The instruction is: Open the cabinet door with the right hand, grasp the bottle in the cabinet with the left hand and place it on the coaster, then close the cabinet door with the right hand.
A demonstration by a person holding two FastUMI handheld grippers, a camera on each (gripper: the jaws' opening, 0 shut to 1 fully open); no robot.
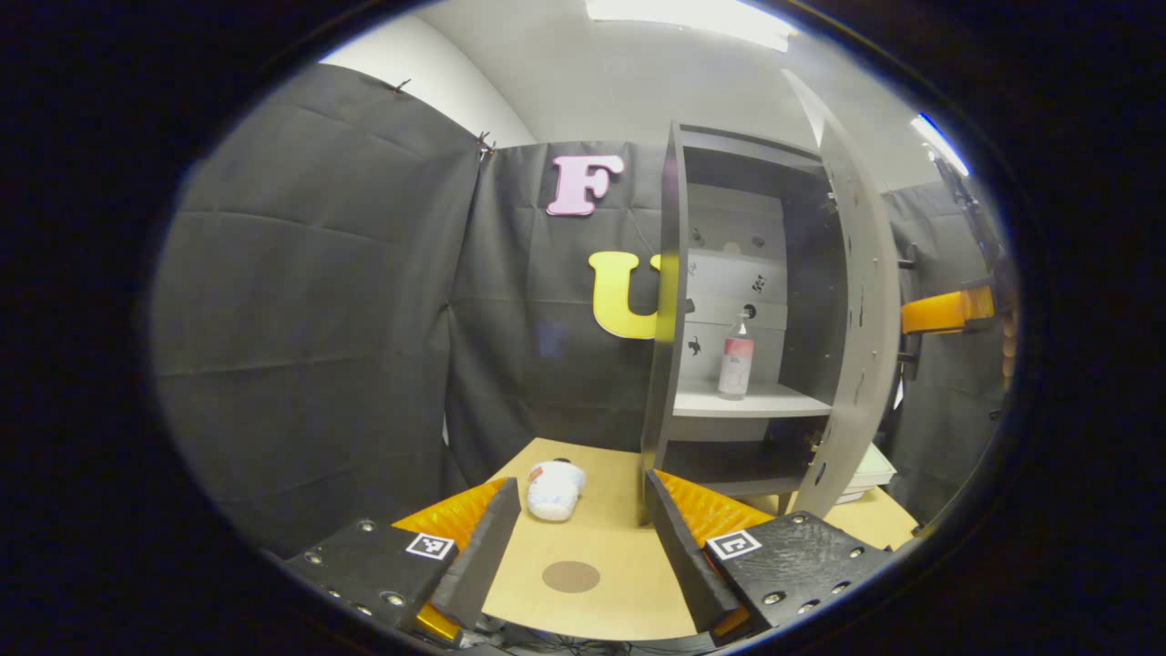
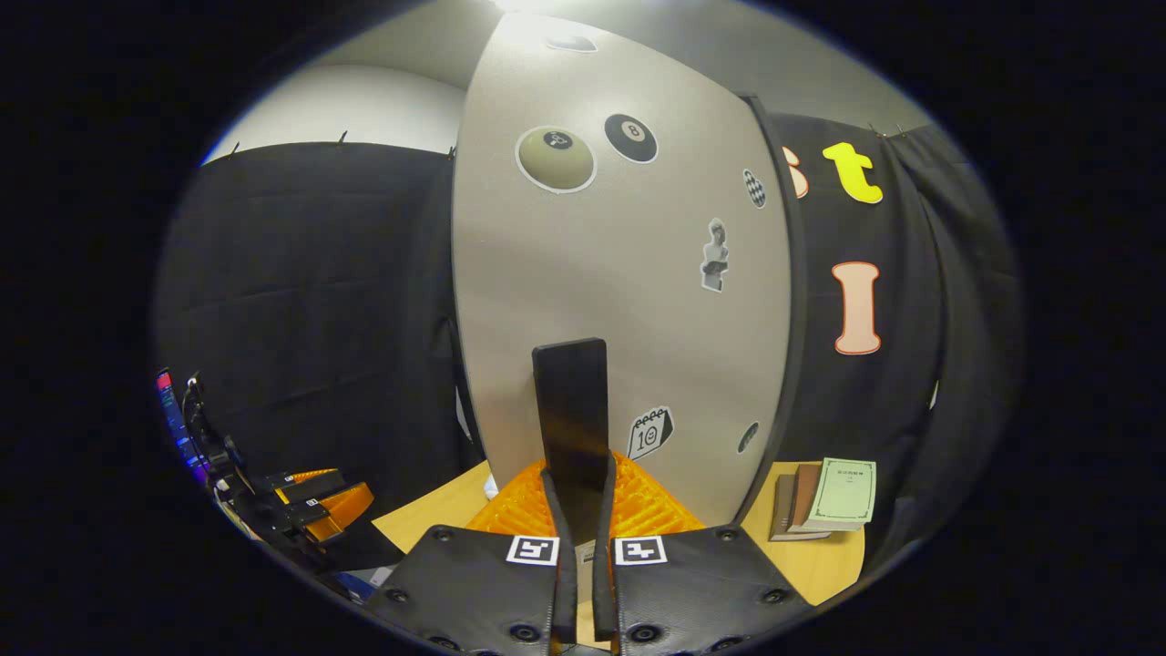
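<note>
The grey cabinet (image 1: 679, 301) stands with its door (image 1: 856, 301) swung open. A clear bottle with a pink label (image 1: 736, 360) stands upright on the white shelf (image 1: 756, 401) inside. A round brown coaster (image 1: 571, 576) lies on the wooden table, between the fingers of my left gripper (image 1: 578, 483), which is open and holds nothing, well short of the cabinet. In the right gripper view the door (image 2: 638, 273) stands close in front, and my right gripper (image 2: 577, 474) is shut on its upright black handle (image 2: 571, 401). The right gripper (image 1: 943, 312) also peeks out behind the door's edge.
A white crumpled object (image 1: 554, 489) lies on the table (image 1: 619, 547) beyond the coaster. A stack of books (image 2: 824, 499) lies on the table to the right of the door. The left gripper (image 2: 310, 501) shows at the lower left of the right gripper view.
</note>
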